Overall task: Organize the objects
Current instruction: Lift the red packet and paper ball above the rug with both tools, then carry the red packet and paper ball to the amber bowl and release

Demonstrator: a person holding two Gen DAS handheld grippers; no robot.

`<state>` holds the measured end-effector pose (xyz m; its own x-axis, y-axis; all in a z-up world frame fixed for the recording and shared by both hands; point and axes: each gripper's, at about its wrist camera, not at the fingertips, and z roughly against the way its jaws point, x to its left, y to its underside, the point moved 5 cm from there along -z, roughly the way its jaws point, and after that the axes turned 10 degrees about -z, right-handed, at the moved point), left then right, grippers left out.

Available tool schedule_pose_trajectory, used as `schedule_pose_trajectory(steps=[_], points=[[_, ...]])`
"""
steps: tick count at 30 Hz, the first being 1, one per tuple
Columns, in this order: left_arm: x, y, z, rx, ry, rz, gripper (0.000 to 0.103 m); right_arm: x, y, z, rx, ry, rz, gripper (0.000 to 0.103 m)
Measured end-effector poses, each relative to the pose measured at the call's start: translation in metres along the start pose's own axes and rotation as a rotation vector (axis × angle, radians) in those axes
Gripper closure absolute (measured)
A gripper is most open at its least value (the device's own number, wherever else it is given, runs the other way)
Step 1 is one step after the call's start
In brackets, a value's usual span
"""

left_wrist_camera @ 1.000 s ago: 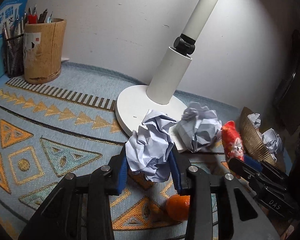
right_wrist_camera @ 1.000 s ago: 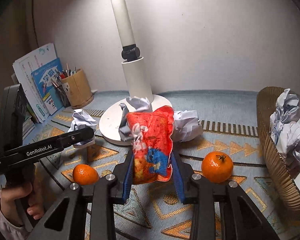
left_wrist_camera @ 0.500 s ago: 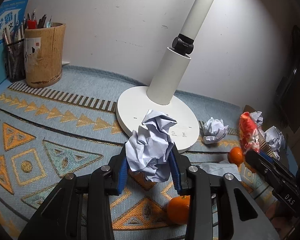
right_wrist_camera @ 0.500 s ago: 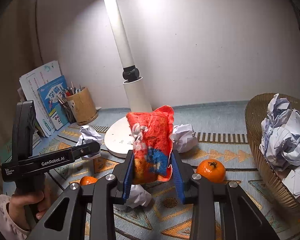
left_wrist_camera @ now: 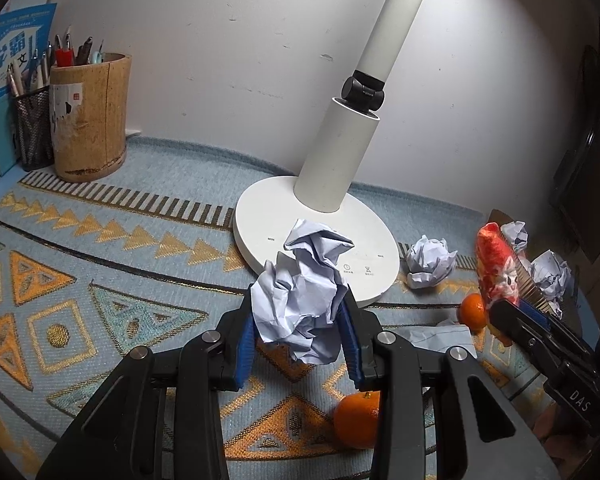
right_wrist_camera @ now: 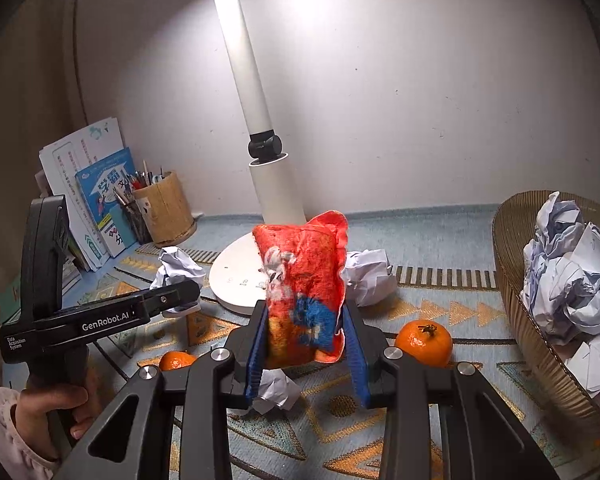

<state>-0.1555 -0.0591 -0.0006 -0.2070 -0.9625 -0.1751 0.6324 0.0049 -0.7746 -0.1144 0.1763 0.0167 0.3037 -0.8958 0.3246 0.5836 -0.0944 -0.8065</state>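
My left gripper (left_wrist_camera: 300, 336) is shut on a crumpled paper ball (left_wrist_camera: 300, 292) and holds it above the patterned mat, in front of the lamp base. My right gripper (right_wrist_camera: 306, 344) is shut on a red snack bag (right_wrist_camera: 302, 292) and holds it upright above the mat; the bag also shows at the right of the left wrist view (left_wrist_camera: 496, 268). A woven basket (right_wrist_camera: 516, 304) at the right holds several crumpled papers (right_wrist_camera: 572, 276). Loose paper balls lie by the lamp base (right_wrist_camera: 366, 272) and below the right gripper (right_wrist_camera: 274, 392).
A white desk lamp (left_wrist_camera: 320, 240) stands mid-table. Two tangerines (right_wrist_camera: 424, 342) (right_wrist_camera: 176, 360) lie on the mat. A bamboo pen holder (left_wrist_camera: 86, 120), a mesh pen cup (left_wrist_camera: 32, 128) and books (right_wrist_camera: 100, 200) stand at the far left by the wall.
Both grippers have risen and pulled back with their loads. The paper ball beside the lamp now looks farther off, and a flattened paper shows under the right gripper.
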Motion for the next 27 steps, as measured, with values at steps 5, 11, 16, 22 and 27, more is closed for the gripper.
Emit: schedule_pose_trajectory(steps=[5,11,16,22,27], points=[[-0.001,-0.001,0.000,0.006,-0.009,-0.002,0.070,0.002,0.000,0.001,-0.007,0.003,0.017,0.068],[0.003,-0.001,-0.002,0.012,-0.014,0.028,0.070,-0.001,-0.002,0.003,-0.014,0.005,0.005,0.068],[0.003,-0.003,0.004,-0.019,-0.027,0.024,0.070,-0.004,-0.003,0.006,-0.030,-0.006,-0.012,0.068],[-0.040,-0.029,0.024,-0.093,-0.045,-0.065,0.070,-0.025,-0.019,0.037,-0.098,-0.168,-0.209,0.068],[-0.116,-0.089,0.037,-0.164,0.027,-0.133,0.070,-0.052,-0.064,0.102,-0.216,-0.197,-0.249,0.068]])
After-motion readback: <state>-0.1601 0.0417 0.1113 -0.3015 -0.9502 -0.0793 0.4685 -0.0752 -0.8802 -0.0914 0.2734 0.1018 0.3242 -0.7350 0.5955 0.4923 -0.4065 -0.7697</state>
